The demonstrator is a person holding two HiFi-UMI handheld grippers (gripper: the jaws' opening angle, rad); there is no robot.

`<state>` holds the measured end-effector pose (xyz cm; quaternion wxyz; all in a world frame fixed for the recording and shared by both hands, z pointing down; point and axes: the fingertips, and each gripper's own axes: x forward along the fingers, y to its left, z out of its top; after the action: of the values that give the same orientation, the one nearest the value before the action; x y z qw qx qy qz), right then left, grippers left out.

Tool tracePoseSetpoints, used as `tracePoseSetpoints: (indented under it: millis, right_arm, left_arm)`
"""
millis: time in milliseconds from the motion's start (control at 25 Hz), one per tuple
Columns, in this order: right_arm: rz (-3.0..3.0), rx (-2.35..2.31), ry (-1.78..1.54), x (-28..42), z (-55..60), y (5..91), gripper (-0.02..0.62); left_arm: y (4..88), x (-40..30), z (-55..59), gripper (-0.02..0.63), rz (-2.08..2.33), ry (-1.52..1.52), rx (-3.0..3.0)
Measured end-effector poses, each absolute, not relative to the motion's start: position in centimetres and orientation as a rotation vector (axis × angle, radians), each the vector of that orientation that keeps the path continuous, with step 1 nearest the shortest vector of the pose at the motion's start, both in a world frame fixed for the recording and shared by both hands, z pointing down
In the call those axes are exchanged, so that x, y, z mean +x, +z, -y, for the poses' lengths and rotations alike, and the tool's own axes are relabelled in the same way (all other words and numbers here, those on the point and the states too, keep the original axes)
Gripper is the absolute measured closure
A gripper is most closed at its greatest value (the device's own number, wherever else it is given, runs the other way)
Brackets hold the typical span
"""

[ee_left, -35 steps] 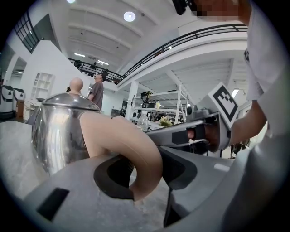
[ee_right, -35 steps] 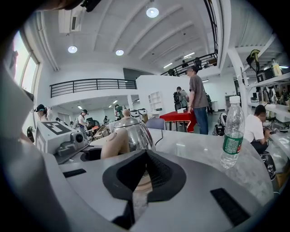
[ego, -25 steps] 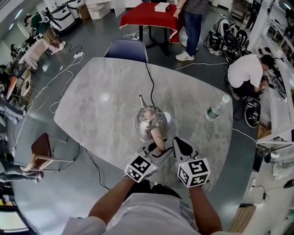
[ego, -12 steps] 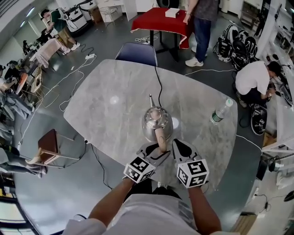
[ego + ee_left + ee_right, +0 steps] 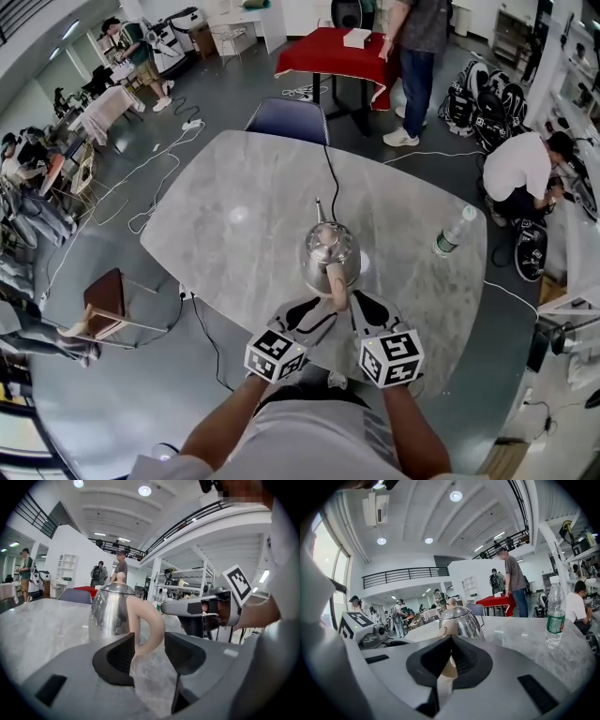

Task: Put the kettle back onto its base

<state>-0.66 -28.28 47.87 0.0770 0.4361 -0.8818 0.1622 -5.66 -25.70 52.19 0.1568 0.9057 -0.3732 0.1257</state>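
A shiny steel kettle [image 5: 330,253] [image 5: 108,613] [image 5: 459,620] with a beige handle [image 5: 336,284] [image 5: 147,625] stands upright on the grey marble table [image 5: 244,234]. A pale round base [image 5: 362,263] peeks out at its right, and a black cord [image 5: 330,178] runs from it to the far edge. My left gripper [image 5: 314,315] [image 5: 149,644] is open; the handle's lower end sits just between its tips, untouched. Just right of the handle, my right gripper [image 5: 366,307] [image 5: 450,641] is shut with nothing in it.
A plastic water bottle [image 5: 453,230] [image 5: 554,616] stands near the table's right edge. A blue chair [image 5: 286,120] is at the far side and a wooden chair [image 5: 105,295] at the left. Cables lie on the floor; people stand and crouch beyond.
The left gripper has let go of the kettle's handle, opened, and drawn back toward me. The right gripper has backed off a little too. The kettle stays where it stood.
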Motion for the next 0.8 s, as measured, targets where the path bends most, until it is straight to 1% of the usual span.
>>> tracePoseSetpoints:
  millis: [160,400,560,680,800]
  right_arm:
    - [2.624,1.355,0.465,-1.4,27.8,47.1,0.592]
    - [2.587,1.411,0.434,-3.5,25.5,45.8,0.591]
    - [2.562,1.431,0.426,-4.5,23.7,45.2,0.592]
    - [2.547,1.431,0.414,-5.0,22.2,45.1,0.592]
    - [2.539,1.44,0.398,-5.5,20.9,45.0,0.592]
  left_arm:
    - [50.5,-7.4,25.6,0.411,1.092,0.269,2.573]
    - [47.5,-9.8,24.8,0.499,1.138,0.208,2.555]
    - [46.3,-9.7,23.6,0.545,1.102,0.197,2.588]
    - [46.1,-9.4,22.8,0.593,1.088,0.225,2.601]
    - [45.8,-9.2,21.9,0.598,1.059,0.218,2.624]
